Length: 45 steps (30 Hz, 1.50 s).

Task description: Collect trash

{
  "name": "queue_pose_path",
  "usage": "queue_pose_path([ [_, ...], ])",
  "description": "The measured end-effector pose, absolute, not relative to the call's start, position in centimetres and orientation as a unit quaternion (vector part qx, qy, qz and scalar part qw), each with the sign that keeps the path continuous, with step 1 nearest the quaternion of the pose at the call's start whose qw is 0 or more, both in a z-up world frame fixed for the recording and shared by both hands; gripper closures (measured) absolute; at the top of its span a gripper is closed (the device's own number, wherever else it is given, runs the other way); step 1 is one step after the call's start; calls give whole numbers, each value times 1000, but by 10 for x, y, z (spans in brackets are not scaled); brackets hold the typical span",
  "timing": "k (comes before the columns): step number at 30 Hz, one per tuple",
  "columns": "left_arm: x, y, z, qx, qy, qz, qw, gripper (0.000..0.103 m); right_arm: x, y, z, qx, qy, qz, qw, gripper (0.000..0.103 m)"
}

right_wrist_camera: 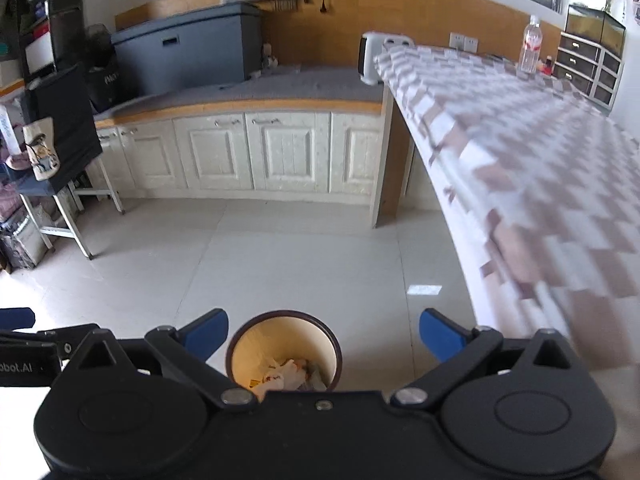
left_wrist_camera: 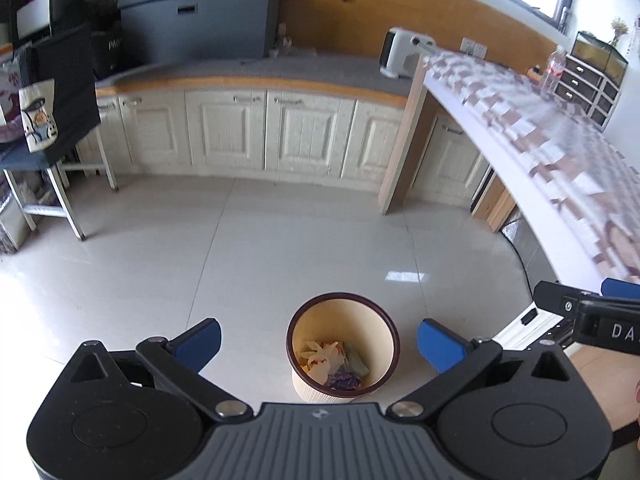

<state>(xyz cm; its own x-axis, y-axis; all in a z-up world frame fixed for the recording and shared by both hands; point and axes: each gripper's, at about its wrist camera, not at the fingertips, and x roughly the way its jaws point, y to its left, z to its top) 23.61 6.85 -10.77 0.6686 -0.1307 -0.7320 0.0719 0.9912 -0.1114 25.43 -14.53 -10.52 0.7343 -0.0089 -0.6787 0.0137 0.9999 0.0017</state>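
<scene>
Blue pads on my left gripper (left_wrist_camera: 319, 342) stand wide apart with nothing between them; I hold it above the pale tiled floor (left_wrist_camera: 200, 248), tilted down at the round cream waste bin with the dark brown rim (left_wrist_camera: 380, 332). The bin stands on the floor, near the table's long edge. My right gripper (right_wrist_camera: 324, 334) is likewise spread and empty, angled down over the same bin (right_wrist_camera: 248, 344); its black body cuts off the bin's near side.

Inside the bin lies crumpled trash of white, yellow and purple wrappers (left_wrist_camera: 334, 364); in the right wrist view I see only the pale scraps (right_wrist_camera: 284, 374). I cannot make out single items.

The table with the brown-and-white checked cloth (right_wrist_camera: 540, 168) runs along the right, motion-blurred in both views. At its far end stands a clear plastic bottle with a red label (right_wrist_camera: 530, 46), beside grey drawer units (right_wrist_camera: 588, 62).

In the left wrist view the right gripper enters at the right edge, mostly cut off. Cream cabinets (left_wrist_camera: 280, 132) line the far wall.
</scene>
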Motion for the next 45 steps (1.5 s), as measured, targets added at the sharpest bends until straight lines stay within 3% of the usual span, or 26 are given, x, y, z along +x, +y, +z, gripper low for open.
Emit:
queue_pose_path([
  [20,131,49,-24,-5,328,-33,944,0,143,-192,-18,-4,288,-28,957,0],
  [45,75,38,-38,2,364,-36,931,0,73,-199,-30,-17,314,-52,948,0],
])
